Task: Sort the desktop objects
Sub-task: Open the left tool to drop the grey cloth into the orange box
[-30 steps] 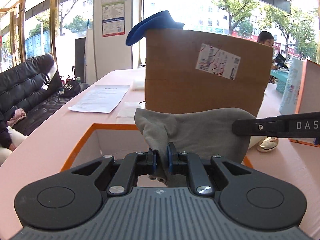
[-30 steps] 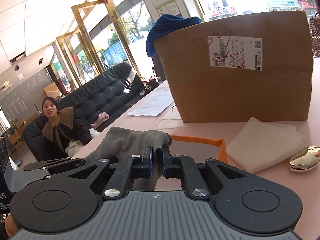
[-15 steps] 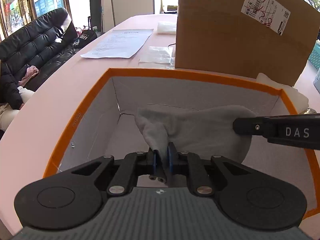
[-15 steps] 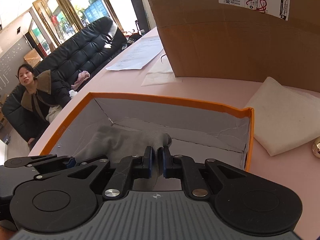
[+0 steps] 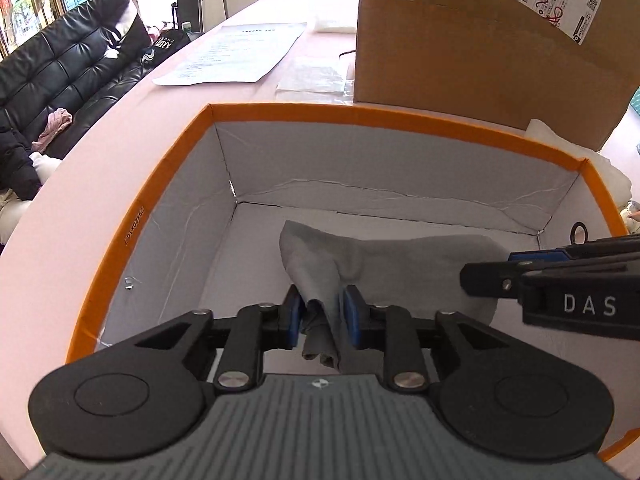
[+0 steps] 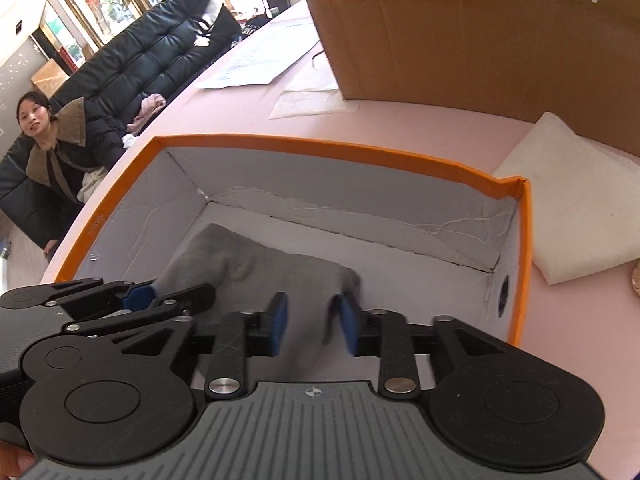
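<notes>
The grey cloth [image 5: 384, 264] lies down inside the orange-rimmed box [image 5: 132, 216], spread over the pale floor of it, and both tools are low over the box with it. The left gripper [image 5: 322, 310] has its jaws parted a little, with a bunched fold of the cloth standing between the blue pads [image 5: 291, 312]; the pads seem to sit just off the fabric rather than pinching it, so I would say the hold is being let go, though the gap is narrow. The right gripper [image 6: 308, 322] has its jaws clearly spread, the blue pads [image 6: 278, 320] well apart over the other end of the cloth, nothing held.

Two tools on one cloth makes sense: taken at both ends it goes in flat instead of in a heap, and leaves room in the box for more. It lies toward the near side, with the far wall bare behind it.

On the pink tabletop [image 6: 400, 124] a big cardboard carton [image 5: 480, 40] stands just behind the box, a folded white cloth [image 6: 576, 200] lies beside the box's right wall, and papers [image 5: 236, 52] lie further off. The white cloth looks to me a likely next thing to sort. A person sits on the black sofa [image 6: 152, 48] beyond the tabletop's edge, well clear of the work
</notes>
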`<move>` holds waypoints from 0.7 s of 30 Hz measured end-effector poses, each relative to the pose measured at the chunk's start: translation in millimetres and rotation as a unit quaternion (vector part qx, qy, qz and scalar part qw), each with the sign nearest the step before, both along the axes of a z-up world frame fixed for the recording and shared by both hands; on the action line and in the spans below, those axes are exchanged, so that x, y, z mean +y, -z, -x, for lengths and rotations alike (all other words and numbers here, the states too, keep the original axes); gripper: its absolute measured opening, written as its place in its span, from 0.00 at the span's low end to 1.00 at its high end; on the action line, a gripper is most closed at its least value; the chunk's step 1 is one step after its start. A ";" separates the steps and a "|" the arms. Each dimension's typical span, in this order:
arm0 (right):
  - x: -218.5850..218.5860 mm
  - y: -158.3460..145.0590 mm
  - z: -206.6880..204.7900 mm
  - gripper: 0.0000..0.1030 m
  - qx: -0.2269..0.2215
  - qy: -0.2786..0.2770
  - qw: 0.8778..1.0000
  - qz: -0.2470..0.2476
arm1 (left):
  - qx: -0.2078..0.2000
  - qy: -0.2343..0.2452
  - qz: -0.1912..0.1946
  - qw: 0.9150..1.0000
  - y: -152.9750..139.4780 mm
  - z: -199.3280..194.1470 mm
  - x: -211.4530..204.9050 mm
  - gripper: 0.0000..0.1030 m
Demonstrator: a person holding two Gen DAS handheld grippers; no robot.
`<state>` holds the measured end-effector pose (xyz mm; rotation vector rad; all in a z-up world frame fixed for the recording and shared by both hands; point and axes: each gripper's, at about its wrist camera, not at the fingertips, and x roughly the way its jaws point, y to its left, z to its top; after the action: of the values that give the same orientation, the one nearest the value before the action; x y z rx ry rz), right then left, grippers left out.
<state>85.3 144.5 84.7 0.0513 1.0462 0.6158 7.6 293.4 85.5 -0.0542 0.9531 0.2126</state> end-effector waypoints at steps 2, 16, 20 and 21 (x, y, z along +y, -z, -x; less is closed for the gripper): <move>0.8 0.5 1.1 0.50 0.005 0.001 1.000 0.004 | -0.001 -0.009 -0.021 1.000 -1.4 0.5 1.9 0.57; -8.8 -31.3 17.0 0.88 -0.034 0.018 0.998 -0.057 | -0.045 0.043 -0.033 0.998 -22.9 18.3 -14.4 0.83; -13.4 -45.4 19.0 0.88 -0.054 0.018 0.994 -0.095 | -0.063 0.046 -0.043 0.996 -32.4 23.7 -19.7 0.83; -18.3 -48.9 20.1 0.88 -0.059 0.020 0.992 -0.110 | -0.073 0.042 -0.043 0.995 -36.7 26.0 -20.8 0.83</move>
<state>65.2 126.2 133.6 0.2250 0.8590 0.6877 -18.4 272.6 122.2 0.0490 0.7975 0.1691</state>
